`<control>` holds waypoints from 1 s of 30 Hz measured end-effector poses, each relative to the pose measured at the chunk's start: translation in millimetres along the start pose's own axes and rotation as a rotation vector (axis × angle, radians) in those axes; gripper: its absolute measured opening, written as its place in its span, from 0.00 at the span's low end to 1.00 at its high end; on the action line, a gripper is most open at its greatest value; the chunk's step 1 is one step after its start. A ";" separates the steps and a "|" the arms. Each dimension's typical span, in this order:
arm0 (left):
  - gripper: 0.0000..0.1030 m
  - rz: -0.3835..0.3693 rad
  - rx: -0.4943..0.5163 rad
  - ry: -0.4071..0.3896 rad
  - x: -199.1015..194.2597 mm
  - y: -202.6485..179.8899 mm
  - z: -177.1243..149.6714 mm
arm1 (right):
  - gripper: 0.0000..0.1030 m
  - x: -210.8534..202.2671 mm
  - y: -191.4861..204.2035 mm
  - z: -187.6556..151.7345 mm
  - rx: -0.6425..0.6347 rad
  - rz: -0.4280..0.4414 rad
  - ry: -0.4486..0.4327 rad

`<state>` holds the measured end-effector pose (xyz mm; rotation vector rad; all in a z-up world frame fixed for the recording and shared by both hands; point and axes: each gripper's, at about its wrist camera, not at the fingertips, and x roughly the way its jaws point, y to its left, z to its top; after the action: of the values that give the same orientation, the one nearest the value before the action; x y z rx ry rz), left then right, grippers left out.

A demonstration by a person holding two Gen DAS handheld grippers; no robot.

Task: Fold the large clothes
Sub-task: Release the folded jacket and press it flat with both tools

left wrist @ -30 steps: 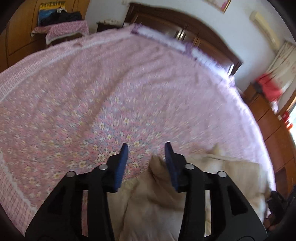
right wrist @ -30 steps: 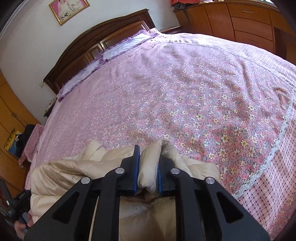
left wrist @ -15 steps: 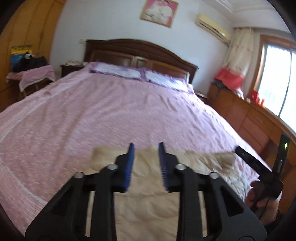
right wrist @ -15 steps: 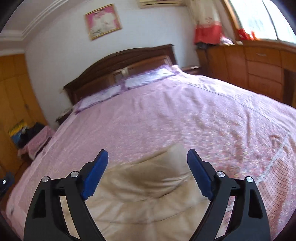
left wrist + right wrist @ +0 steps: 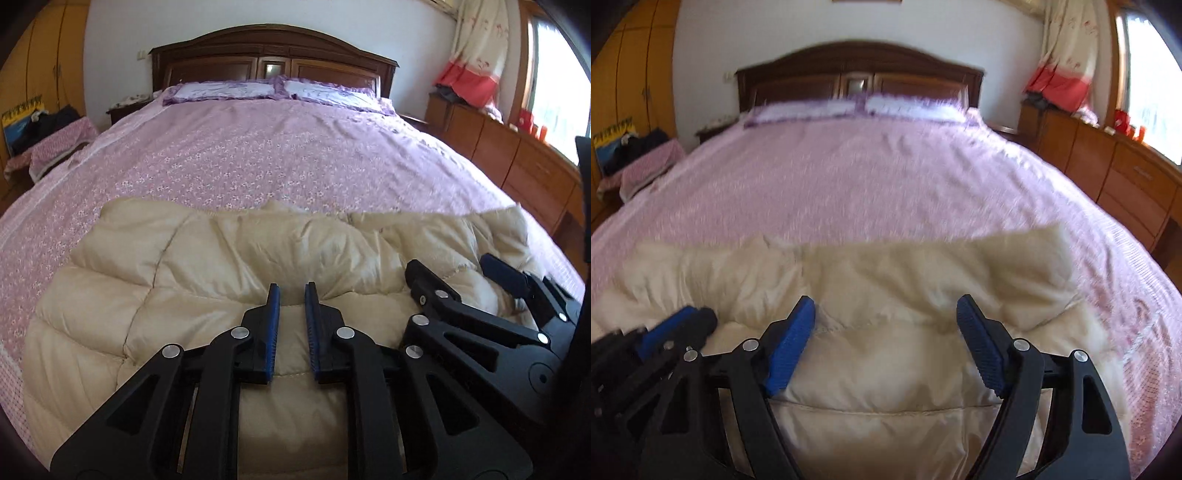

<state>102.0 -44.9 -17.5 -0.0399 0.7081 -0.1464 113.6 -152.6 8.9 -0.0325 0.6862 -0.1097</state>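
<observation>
A cream quilted puffer jacket point(image 5: 229, 258) lies spread on the near part of a bed with a pink floral cover point(image 5: 277, 158); it also shows in the right wrist view point(image 5: 886, 288). My left gripper point(image 5: 291, 295) hovers just above the jacket with a narrow empty gap between its blue pads. My right gripper point(image 5: 886, 317) is wide open and empty over the jacket. In the left wrist view the right gripper point(image 5: 454, 269) sits to the right. In the right wrist view the left gripper point(image 5: 690, 319) sits at the lower left.
Two purple pillows point(image 5: 266, 90) and a dark wooden headboard point(image 5: 273, 48) are at the far end. Wooden drawers point(image 5: 517, 155) line the right side. A stool with clothes point(image 5: 48, 140) stands at the left by the wardrobe.
My right gripper let go of the jacket fold and opened wide. Both grippers pulled back and levelled out. The jacket now lies flatter across the bed.
</observation>
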 end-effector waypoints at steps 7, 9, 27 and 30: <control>0.15 -0.002 -0.004 0.014 16.5 2.7 -4.7 | 0.76 15.7 7.4 -13.2 -0.021 -0.024 0.021; 0.15 -0.006 -0.007 0.016 20.7 3.3 -3.9 | 0.77 17.8 7.0 -14.2 -0.016 -0.025 0.030; 0.33 0.147 0.061 0.035 2.0 14.2 5.3 | 0.83 34.6 2.6 -7.6 0.005 0.007 0.079; 0.33 0.296 0.142 0.033 -9.3 25.0 3.8 | 0.84 36.4 3.4 -7.8 0.001 0.004 0.084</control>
<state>100.6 -18.9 -10.8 0.2025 0.7271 0.0871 136.9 -153.2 -20.3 -0.0259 0.7700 -0.1079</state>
